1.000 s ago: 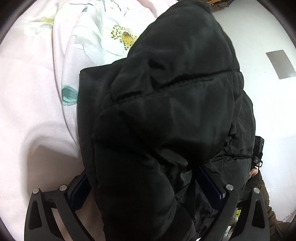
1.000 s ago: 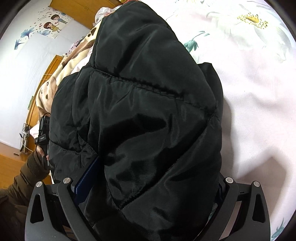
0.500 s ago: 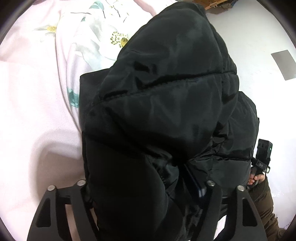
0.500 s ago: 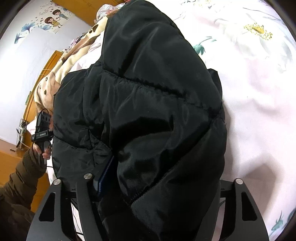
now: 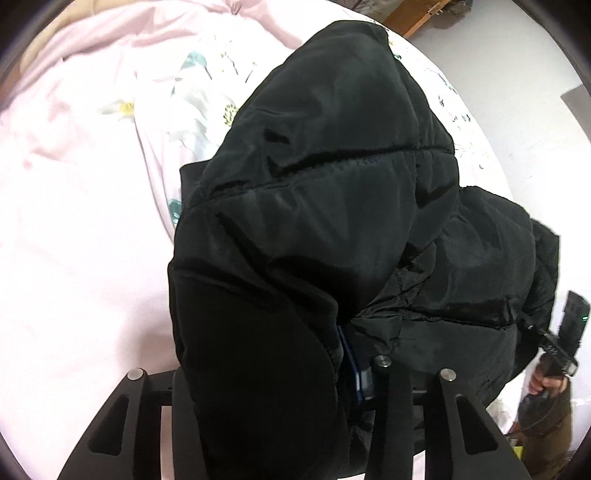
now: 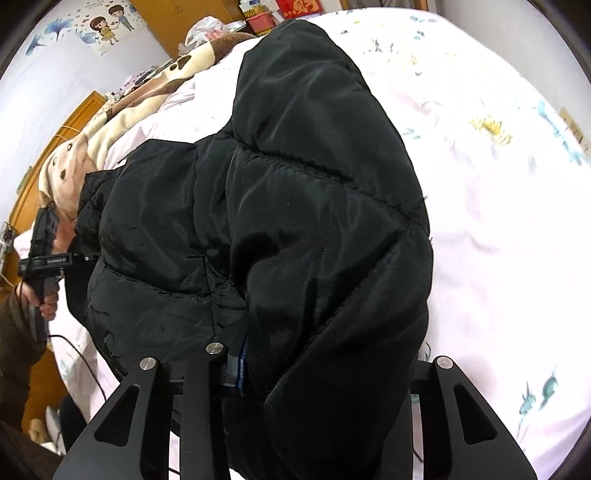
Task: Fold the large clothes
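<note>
My left tongs (image 5: pixel 273 369) and right tongs (image 6: pixel 325 362) closing on the black jacket (image 5: pixel 332 206), jacket on pink floral bed (image 6: pixel 498 221), brown blanket (image 6: pixel 110 122) behind, wooden furniture (image 6: pixel 70 118), pale walls

A pink floral bedsheet (image 6: pixel 498 206) covers the bed. A tan blanket with brown spots (image 6: pixel 110 125) lies near a wooden cabinet (image 6: pixel 66 122). A cartoon poster (image 6: pixel 107 22) hangs on the pale wall (image 5: pixel 517 81).
</note>
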The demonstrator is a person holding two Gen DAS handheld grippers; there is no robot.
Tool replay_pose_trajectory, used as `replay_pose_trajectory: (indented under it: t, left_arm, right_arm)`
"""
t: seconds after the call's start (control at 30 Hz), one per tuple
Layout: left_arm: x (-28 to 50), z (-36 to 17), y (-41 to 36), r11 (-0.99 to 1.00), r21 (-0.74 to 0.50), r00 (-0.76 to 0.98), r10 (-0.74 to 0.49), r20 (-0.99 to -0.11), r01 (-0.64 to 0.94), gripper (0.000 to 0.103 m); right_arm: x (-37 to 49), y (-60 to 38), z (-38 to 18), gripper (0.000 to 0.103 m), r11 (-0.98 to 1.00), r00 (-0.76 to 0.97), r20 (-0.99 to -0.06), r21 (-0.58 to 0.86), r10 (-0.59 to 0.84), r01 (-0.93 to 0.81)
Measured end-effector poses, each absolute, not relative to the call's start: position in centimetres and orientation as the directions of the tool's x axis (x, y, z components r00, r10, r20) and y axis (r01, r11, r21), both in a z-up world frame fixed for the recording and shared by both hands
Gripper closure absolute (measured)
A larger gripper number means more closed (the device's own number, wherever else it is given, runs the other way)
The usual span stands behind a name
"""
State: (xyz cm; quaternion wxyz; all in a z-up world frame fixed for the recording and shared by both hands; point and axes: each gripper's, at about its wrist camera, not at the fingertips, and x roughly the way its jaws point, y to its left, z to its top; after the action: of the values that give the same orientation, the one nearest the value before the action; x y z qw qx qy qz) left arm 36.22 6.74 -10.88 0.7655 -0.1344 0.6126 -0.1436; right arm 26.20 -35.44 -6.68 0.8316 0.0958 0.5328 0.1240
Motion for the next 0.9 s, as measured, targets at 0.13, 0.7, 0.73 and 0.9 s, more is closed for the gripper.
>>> replay_pose_trajectory:
  t: [0.13, 0.7, 0.73, 0.9]
  left_arm:
    - [35.1, -9.9, 7.5, 0.92, -0.39, 0.23, -0.388, -0.893, 0.035, 0.066]
    - [33.1, -3.4, 10.8, 0.902, -0.429, 0.32, -0.418, -0.85, 0.04, 0.081]
    - [33.0, -3.1, 9.9, 0.898, -0.439, 0.321, -0.428, -0.845, 0.041, 0.081]
    - [33.7, -6.2, 9.9, 0.905, -0.426, 0.259, -0.411, -0.874, 0.0, 0.072]
  right_arm:
    - [25.6, -35.4, -5.4, 0.069, 0.954, 0.428, -0.855, 0.287, 0.294, -0.082]
    - [24.4, -33.0, -0.8, 0.073, 0.942, 0.518, -0.789, 0.307, 0.33, -0.132]
    - [24.3, -33.0, -1.0, 0.073, 0.943, 0.519, -0.789, 0.31, 0.328, -0.124]
    - [24.4, -33.4, -2.2, 0.073, 0.944, 0.505, -0.802, 0.316, 0.318, -0.093]
